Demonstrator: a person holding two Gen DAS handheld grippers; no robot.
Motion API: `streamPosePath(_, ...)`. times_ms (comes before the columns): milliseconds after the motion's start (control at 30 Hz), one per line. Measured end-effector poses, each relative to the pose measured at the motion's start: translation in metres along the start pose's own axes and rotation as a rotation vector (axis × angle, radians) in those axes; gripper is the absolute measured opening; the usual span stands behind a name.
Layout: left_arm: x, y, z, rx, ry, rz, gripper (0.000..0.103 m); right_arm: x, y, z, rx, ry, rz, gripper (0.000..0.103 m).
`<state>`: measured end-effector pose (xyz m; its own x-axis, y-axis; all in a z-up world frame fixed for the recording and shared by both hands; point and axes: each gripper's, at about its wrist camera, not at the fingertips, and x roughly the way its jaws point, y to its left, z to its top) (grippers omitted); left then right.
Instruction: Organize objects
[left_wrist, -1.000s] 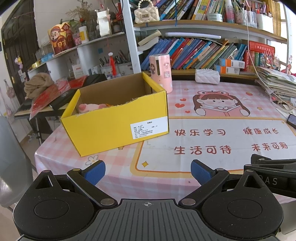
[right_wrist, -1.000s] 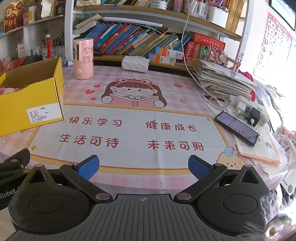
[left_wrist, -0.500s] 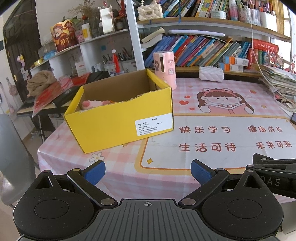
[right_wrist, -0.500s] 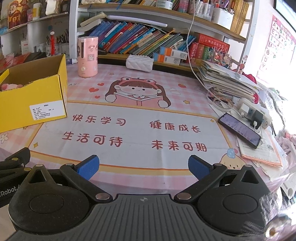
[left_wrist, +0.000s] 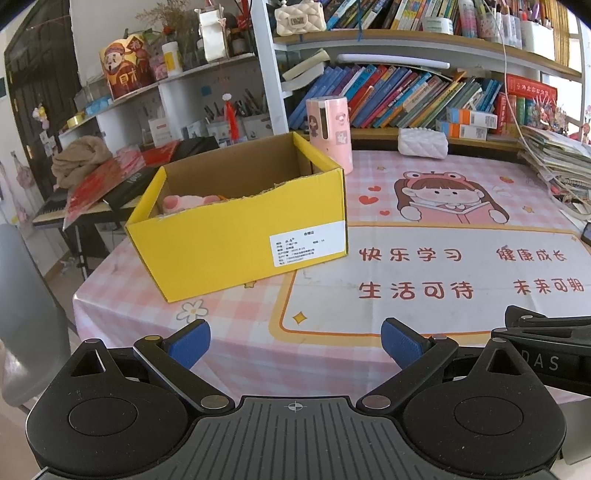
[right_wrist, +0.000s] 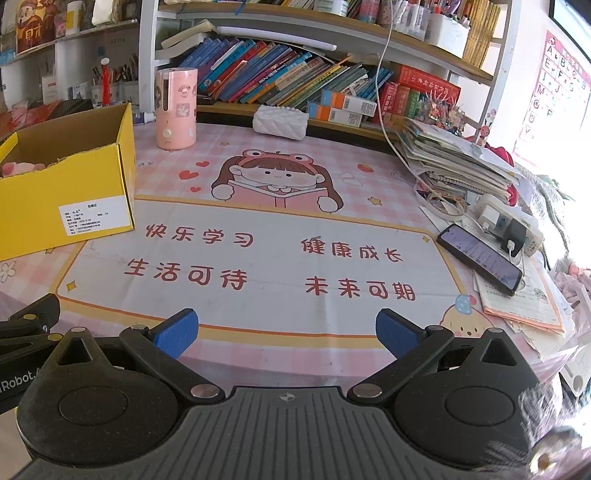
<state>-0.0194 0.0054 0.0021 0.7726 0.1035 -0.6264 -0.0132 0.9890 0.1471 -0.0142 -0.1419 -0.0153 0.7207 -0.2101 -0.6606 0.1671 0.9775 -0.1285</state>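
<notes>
A yellow cardboard box (left_wrist: 240, 236) stands open on the left of the pink table mat; it also shows in the right wrist view (right_wrist: 66, 199). A pink plush toy (left_wrist: 184, 201) lies inside it. My left gripper (left_wrist: 295, 341) is open and empty, held at the table's near edge, in front of the box. My right gripper (right_wrist: 286, 332) is open and empty, beside the left one, over the near edge of the mat (right_wrist: 258, 258). The right gripper's side shows at the left wrist view's right edge (left_wrist: 546, 350).
A pink cylinder device (right_wrist: 175, 109) and a white quilted pouch (right_wrist: 280, 122) stand at the back by the bookshelf. A stack of papers (right_wrist: 454, 158), a power strip (right_wrist: 509, 225) and a phone (right_wrist: 480, 262) lie at the right. A grey chair (left_wrist: 26, 314) is at the left.
Both grippers have drawn back and risen a little, so the box and mat look farther and lower. Both stay open and empty.
</notes>
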Motion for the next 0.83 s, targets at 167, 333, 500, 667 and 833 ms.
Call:
streamPosePath(167,0.0013,-0.0011,0.0008,0.003,0.001,-0.002,0.100,0.0023,-0.0007,-0.0009,0.000,0.002,-0.004,0.103)
streamPosePath(333,0.0024,-0.0008,0.0011,0.000,0.004,-0.007,0.100,0.0022,-0.0001,-0.0002,-0.001,0.001,-0.003,0.103)
streamPosePath(500,0.0029,-0.0004,0.0010,-0.002,0.003,-0.007,0.100,0.0024,0.0002,-0.0001,-0.002,0.001,-0.002,0.103)
streamPosePath(667,0.0028,0.0005,0.0010,-0.001,-0.001,-0.002,0.100,0.0026,0.0008,-0.0002,-0.002,0.002,-0.002,0.103)
streamPosePath(833,0.0045,0.0020,0.0024,-0.001,0.002,0.001,0.100,0.0037,0.0017,0.0013,-0.005,0.003,-0.002,0.103)
